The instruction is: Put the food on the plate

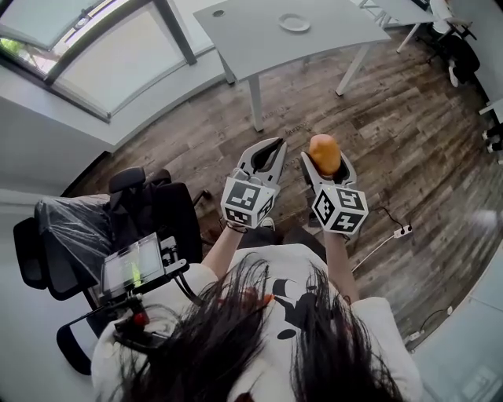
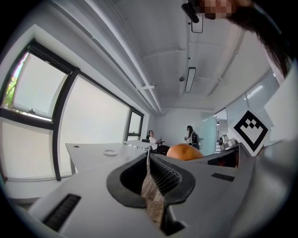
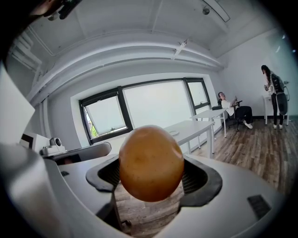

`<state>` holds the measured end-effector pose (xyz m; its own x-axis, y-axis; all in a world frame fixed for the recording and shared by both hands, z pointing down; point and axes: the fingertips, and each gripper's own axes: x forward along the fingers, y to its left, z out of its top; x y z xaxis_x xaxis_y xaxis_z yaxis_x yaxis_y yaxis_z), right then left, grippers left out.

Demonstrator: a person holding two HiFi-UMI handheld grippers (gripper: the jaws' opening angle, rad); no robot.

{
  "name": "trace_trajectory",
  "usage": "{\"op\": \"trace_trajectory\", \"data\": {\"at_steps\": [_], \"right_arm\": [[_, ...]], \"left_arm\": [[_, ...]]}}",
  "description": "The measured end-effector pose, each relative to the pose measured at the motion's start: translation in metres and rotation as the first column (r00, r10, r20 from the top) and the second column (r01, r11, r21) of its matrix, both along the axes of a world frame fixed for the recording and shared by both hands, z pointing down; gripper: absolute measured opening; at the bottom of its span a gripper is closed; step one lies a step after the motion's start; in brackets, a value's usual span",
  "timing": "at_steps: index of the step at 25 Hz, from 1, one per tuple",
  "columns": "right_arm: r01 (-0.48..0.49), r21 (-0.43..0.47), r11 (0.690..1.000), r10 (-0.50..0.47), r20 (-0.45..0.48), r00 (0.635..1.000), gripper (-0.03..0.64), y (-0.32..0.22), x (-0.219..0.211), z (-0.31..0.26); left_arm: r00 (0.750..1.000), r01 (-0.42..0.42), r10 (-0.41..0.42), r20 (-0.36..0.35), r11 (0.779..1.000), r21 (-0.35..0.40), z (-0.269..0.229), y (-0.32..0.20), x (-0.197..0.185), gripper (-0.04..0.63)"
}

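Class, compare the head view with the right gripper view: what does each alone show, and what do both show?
Head view only: the black office chair and the person's dark hair. Right gripper view only: a seated person and a standing person at the room's far end. Both: the orange-brown food gripped in the right claw, the white table, its plate.

Food [image 1: 324, 154]: orange-brown, faintly speckled. Plate [image 1: 294, 23]: white, possibly pale grey. Worktop [image 1: 330, 31]: light grey. Floor [image 1: 409, 133]: mottled brown wood-grain planks.
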<state>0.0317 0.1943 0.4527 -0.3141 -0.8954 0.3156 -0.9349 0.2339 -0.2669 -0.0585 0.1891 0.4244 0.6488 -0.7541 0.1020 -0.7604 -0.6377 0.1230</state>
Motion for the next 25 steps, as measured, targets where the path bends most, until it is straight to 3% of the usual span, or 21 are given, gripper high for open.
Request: {"op": "trace_trajectory", "data": {"at_steps": [15,25], "right_arm": [[0.007,-0.005,1.0,-0.007,-0.005,1.0,0.379,-0.031,0.003,-0.002],[0.029,0.004,1.0,-0.029,0.009,1.0,0.379,-0.095,0.028,-0.003]], "left_arm": [[1.0,-0.015,0.015,-0.021,1.0,-0.009,0.003,-0.033,0.011,0.006],[1.0,0.014,-0.014,-0.012,1.0,0.001,-0.001,-0.09,0.031,0.006]]}}
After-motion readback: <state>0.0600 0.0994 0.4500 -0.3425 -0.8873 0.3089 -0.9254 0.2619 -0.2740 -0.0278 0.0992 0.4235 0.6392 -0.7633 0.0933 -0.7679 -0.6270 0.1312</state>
